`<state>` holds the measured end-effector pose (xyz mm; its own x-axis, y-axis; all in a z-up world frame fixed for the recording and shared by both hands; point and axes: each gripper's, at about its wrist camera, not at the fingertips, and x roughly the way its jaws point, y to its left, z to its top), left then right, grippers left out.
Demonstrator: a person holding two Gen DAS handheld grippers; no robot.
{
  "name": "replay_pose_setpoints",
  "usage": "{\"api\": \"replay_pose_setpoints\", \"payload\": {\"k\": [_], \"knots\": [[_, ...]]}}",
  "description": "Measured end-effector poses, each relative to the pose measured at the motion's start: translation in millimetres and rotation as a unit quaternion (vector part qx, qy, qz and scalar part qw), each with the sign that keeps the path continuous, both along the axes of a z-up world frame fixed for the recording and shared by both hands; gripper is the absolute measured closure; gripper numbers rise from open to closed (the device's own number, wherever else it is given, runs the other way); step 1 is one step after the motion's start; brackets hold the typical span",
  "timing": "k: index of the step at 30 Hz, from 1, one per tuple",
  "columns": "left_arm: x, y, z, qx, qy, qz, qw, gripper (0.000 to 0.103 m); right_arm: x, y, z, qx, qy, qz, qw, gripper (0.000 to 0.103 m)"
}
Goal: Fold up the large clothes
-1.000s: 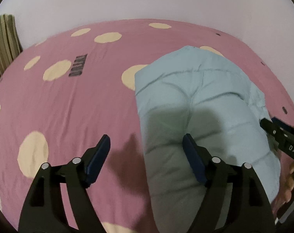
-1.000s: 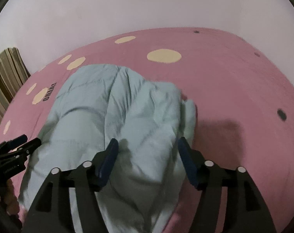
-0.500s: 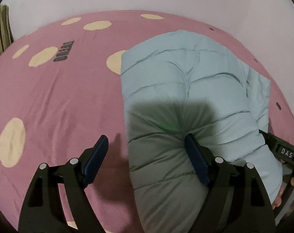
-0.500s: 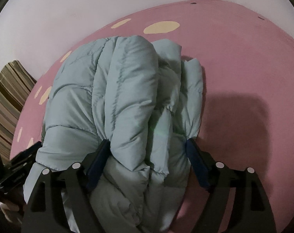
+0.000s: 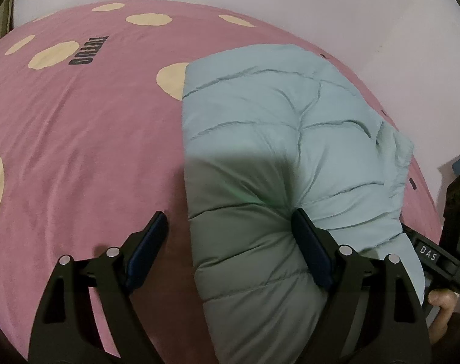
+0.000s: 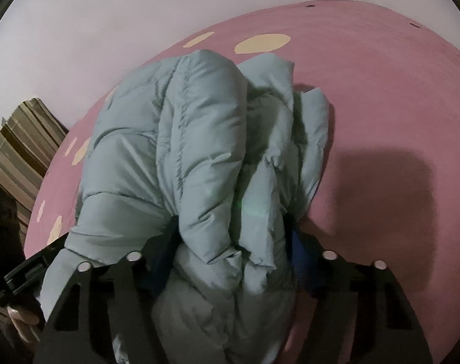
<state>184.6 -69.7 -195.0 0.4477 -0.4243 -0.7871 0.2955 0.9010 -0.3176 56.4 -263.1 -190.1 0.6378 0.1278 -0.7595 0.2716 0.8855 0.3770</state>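
Note:
A pale blue puffer jacket [image 5: 275, 115] lies bunched on a pink bed cover [image 5: 78, 151] with cream spots. My left gripper [image 5: 228, 218] is open and straddles the jacket's left edge. Its right finger [image 5: 308, 242] dents the padding and its left finger [image 5: 148, 242] rests over the bare cover. In the right wrist view the jacket [image 6: 169, 151] rises in thick folds. My right gripper [image 6: 231, 226] has its jaws closing on a bunched fold, with fabric bulging over both pads. The right gripper's body [image 5: 427, 254] shows at the jacket's right side.
A pale wall runs behind the bed. A striped stack [image 6: 20, 145] stands off the bed's left end. The pink cover [image 6: 381, 91] stretches wide to the jacket's right. A hand [image 5: 439, 303] grips the right tool. The left tool [image 6: 20, 267] shows at the left edge.
Both grippers have sunk toward the jacket and tilted down. The right jaws, earlier spread over the folds, have narrowed onto a bunch of fabric. The left jaws keep their width.

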Motion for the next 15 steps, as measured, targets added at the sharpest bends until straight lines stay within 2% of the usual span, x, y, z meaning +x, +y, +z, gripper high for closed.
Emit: {"api": "replay_pose_setpoints", "payload": {"k": [5, 15], "knots": [[-2.3, -1.4, 0.6, -0.015, 0.000, -0.012, 0.9998, 0.034, -1.9, 0.8, -0.4, 0.006, -0.009, 0.012, 1.000, 0.055], [-5.7, -1.9, -0.1, -0.022, -0.003, -0.012, 0.9997, 0.037, -5.8, 3.0, 2.0, 0.000, -0.015, 0.019, 1.000, 0.062]]}}
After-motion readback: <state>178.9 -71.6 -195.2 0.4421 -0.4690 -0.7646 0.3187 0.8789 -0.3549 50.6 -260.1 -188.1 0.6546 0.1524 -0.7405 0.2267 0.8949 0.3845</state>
